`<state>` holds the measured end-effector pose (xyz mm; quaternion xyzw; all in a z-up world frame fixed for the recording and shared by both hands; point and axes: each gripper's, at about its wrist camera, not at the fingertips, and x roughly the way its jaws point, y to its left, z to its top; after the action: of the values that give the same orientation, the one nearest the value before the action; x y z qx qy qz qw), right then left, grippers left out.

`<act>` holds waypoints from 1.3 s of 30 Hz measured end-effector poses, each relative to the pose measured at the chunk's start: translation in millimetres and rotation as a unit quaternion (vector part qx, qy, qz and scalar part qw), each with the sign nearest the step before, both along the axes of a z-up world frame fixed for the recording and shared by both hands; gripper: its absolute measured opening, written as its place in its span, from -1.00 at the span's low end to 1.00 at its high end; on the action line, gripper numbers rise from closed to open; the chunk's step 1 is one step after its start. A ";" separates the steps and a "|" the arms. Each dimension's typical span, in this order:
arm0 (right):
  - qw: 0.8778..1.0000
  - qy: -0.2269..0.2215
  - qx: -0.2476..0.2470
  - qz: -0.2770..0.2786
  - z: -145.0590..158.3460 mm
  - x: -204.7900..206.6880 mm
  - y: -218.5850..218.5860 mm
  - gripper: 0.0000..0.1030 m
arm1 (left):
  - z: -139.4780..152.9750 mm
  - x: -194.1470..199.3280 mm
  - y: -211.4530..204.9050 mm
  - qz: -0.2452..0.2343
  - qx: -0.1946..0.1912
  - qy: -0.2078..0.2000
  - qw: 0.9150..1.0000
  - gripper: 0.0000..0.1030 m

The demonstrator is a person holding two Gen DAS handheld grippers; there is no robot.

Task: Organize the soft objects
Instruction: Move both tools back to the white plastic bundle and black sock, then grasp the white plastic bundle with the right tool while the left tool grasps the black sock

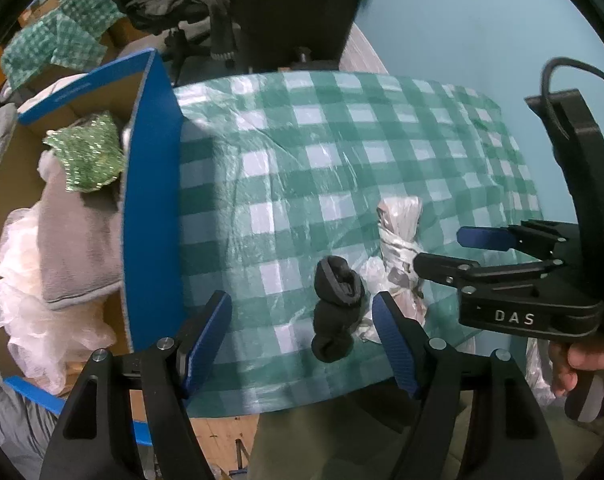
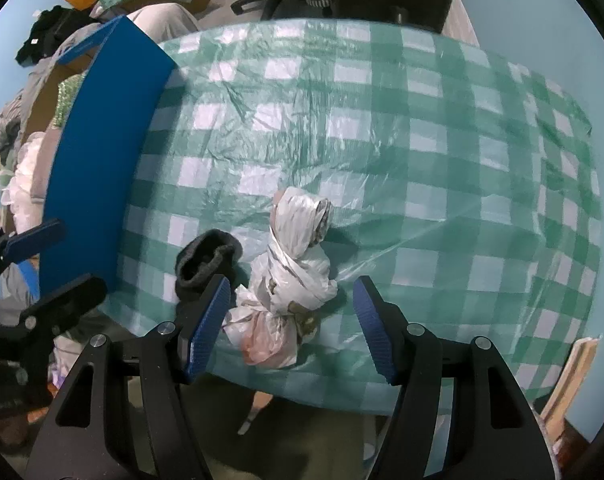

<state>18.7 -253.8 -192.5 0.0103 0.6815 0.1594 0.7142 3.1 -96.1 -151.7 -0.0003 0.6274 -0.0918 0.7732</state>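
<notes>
A rolled black sock [image 1: 336, 308] lies near the front edge of the table with the green checked cloth [image 1: 322, 152]. My left gripper [image 1: 302, 344] is open just in front of it, empty. A knotted white plastic bag [image 2: 291, 268] lies beside the sock [image 2: 205, 260]. My right gripper [image 2: 289, 320] is open around the bag's near end, not touching it. It also shows in the left wrist view [image 1: 438, 250], open, by the bag [image 1: 400, 240].
A blue cardboard box [image 1: 149, 208] stands at the table's left edge, holding a grey pillow [image 1: 77, 248], a green sparkly cloth [image 1: 87, 156] and white netting [image 1: 21, 264]. More boxes, checked cloth and a chair base lie behind.
</notes>
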 end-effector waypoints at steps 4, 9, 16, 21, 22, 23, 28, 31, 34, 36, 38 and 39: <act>1.000 0.014 -0.002 0.000 -12.6 -0.1 1.3 0.24 | -16.3 1.0 -3.1 -0.007 0.005 0.008 1.000 0.44; 1.000 0.025 -0.011 0.003 -28.2 -1.7 3.5 0.24 | -31.9 1.6 -4.0 -0.016 0.013 0.020 1.000 0.44; 0.999 0.033 -0.024 0.009 -47.1 -1.9 10.2 0.24 | -46.7 -1.9 -5.0 -0.024 0.017 0.037 0.999 0.46; 0.999 0.043 -0.029 0.018 -57.1 -1.5 11.8 0.19 | -48.8 -3.3 -3.8 -0.023 0.008 0.042 0.999 0.48; 0.998 0.046 -0.029 0.023 -58.9 -1.5 12.0 0.07 | -49.8 -2.6 -3.7 -0.021 0.006 0.044 0.999 0.49; 0.998 0.048 -0.027 0.031 -61.5 -0.7 14.7 -0.01 | -50.5 -2.1 -3.6 -0.020 0.005 0.045 0.999 0.49; 0.997 0.028 -0.042 0.053 -61.8 -1.8 9.7 -0.07 | -53.8 2.4 -7.9 -0.020 -0.006 0.050 0.999 0.50; 0.997 0.020 -0.050 0.051 -62.4 -1.1 1.1 -0.08 | -57.5 3.8 -13.0 -0.026 -0.010 0.055 0.998 0.51; 0.997 0.018 -0.054 0.047 -62.1 2.7 -9.5 -0.09 | -62.3 4.4 -18.8 -0.029 -0.012 0.060 0.998 0.51; 0.997 0.013 -0.059 0.048 -60.0 4.4 -15.4 -0.09 | -67.1 4.7 -23.4 -0.031 -0.010 0.065 0.997 0.51; 0.997 0.006 -0.058 0.048 -58.2 6.3 -20.6 -0.09 | -72.0 5.8 -28.3 -0.032 -0.008 0.068 0.997 0.51; 0.997 0.004 -0.058 0.049 -56.8 6.3 -21.6 -0.09 | -74.4 6.2 -30.1 -0.032 -0.006 0.069 0.997 0.51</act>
<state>25.0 -275.4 -249.2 -0.0640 0.6918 0.1542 0.7025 9.3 -126.1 -226.1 0.0092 0.6787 -0.1198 0.7245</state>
